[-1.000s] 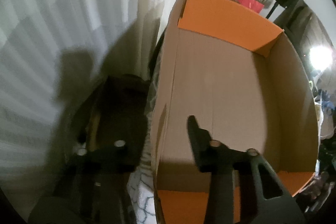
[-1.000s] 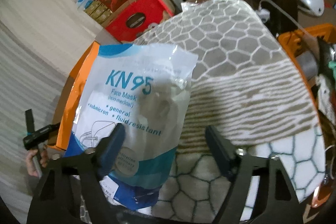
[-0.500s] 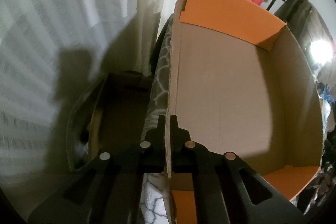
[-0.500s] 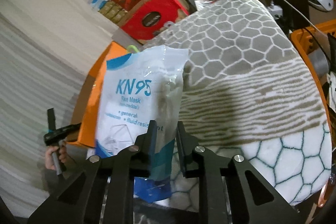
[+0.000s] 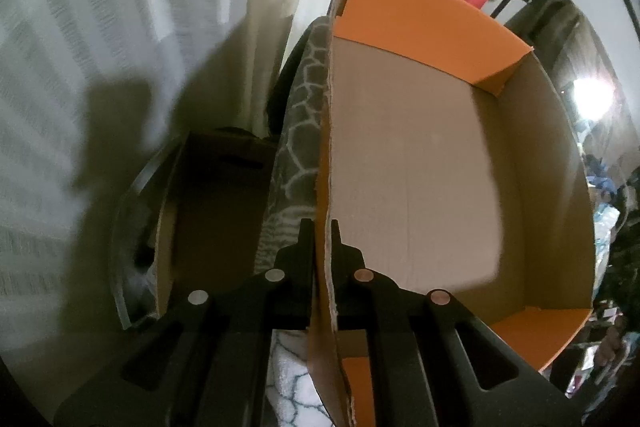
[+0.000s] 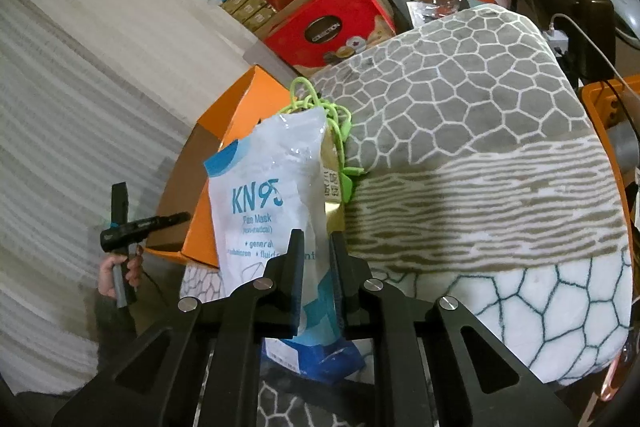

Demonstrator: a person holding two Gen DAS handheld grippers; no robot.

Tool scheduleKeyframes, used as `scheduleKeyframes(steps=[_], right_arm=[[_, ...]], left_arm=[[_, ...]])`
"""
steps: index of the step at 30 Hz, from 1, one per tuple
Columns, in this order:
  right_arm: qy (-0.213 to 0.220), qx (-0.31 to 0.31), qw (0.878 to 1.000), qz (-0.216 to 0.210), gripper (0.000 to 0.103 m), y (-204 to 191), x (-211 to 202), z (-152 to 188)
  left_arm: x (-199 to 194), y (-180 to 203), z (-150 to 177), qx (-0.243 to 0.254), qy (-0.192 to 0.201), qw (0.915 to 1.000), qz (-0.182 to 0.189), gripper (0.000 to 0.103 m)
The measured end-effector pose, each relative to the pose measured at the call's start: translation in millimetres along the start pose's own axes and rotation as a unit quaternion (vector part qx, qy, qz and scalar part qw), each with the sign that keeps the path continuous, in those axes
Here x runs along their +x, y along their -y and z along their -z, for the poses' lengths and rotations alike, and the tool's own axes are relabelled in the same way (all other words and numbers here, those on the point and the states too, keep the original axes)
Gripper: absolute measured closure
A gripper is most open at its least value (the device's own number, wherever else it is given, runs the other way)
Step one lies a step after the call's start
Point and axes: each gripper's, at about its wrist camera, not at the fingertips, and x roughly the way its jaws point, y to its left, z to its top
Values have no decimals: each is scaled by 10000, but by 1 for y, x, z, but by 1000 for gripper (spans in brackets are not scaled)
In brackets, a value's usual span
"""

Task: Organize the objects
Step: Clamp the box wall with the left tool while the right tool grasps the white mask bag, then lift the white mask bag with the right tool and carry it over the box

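My left gripper point(image 5: 320, 227) is shut on the left wall of an open cardboard box point(image 5: 412, 163) with orange end flaps; the box inside looks bare. In the right wrist view, my right gripper point(image 6: 316, 239) is shut on a white and blue KN95 face mask pack point(image 6: 272, 195), held upright above the patterned blanket point(image 6: 480, 155). A green cord point(image 6: 320, 107) and a gold packet point(image 6: 334, 215) sit right behind the pack. The same box point(image 6: 232, 119) stands to the left, with the left gripper point(image 6: 132, 225) at its near end.
Red gift boxes point(image 6: 320, 19) are stacked behind the blanket. White curtains point(image 5: 100, 47) hang on the left. A dark bin with a brown box point(image 5: 192, 227) sits left of the cardboard box. An orange crate point(image 6: 612, 115) is at the far right.
Both grippers closed: the left on the box wall, the right on the mask pack. The right then lifted the pack upright, uncovering the green cord and gold packet.
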Motion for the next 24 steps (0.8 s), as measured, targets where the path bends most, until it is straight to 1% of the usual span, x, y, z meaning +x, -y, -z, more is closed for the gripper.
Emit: scheduleKeyframes(steps=[2,3,5,7,11,15,19,22,24], right_arm=[[-111,-41,9999,53,86,1,4,2],[-184,-28,9998,26,82,3,8,4],[-214,-34,9998,16,55,5,11,6],[-247,-54,9997,19,47,9,16,9],[-393,15,9992,78,47,18,27,14],[-520,-58,9986,46,47,19,33,18],[-624,-138,9980,27,55,18,38,19],[-642,-133,9978,1,55,20,40,18],[-640,-81,9979,-23,53,22,42,18]], left_arm=[[1,-1,-1,-47,-47,9999,99,97],[2,-3,-1,-71,-70,9999,140,96],[2,-4,-2,-87,-110,9997,209,95],[1,-4,-3,-100,-140,9995,263,95],[-5,-5,-4,-101,-96,9993,348,94],[-9,-5,-3,-50,-104,9994,330,93],[-12,-3,-2,-35,-120,9995,294,93],[-18,-2,-3,19,-112,9996,271,93],[-22,-3,-4,12,-100,9995,302,93]])
